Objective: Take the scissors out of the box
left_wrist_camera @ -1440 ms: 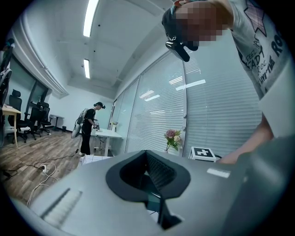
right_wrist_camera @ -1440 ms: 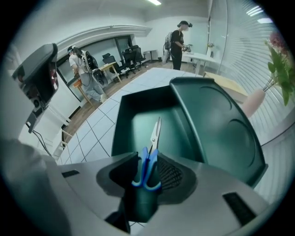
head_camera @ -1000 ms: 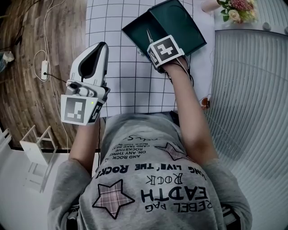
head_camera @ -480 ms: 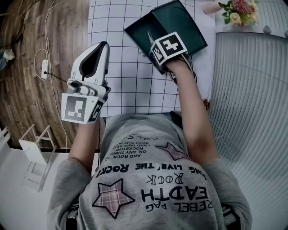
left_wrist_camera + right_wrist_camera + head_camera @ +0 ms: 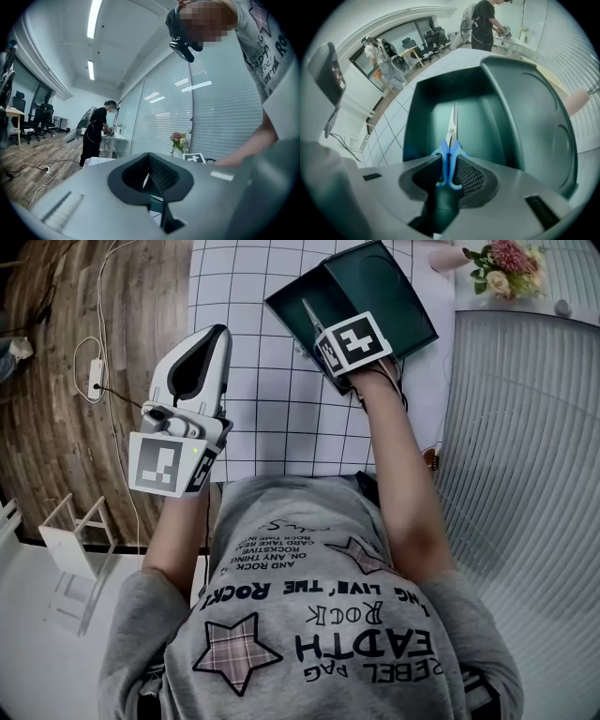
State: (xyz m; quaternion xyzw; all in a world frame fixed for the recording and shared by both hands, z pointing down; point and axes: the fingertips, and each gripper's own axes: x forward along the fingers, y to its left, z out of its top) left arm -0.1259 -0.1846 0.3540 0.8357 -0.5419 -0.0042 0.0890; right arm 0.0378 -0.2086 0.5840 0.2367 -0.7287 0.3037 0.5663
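While the person leans over the table, the left gripper (image 5: 150,174) is held level at the near left, over the left edge of the white gridded sheet (image 5: 272,399). Its jaws stand apart and nothing is between them.

Farther off and to the right, the person's right arm (image 5: 398,474) reaches out to the right gripper (image 5: 449,171), which points steeply down into the dark green box (image 5: 417,117). The gripper's marker cube (image 5: 354,343) faces up. Its jaws have just been closing, and its pads lie against the two blue handles of the scissors (image 5: 450,151), one pad on each side.

The scissors are inside the box, on its floor. Their handles are at the near end between the jaws, and their shut blades point toward the far wall. The box sits at the far end of the sheet, with its lid (image 5: 534,108) thrown open to the right.

Beyond the box, at the far right, is a small bunch of flowers (image 5: 502,261).
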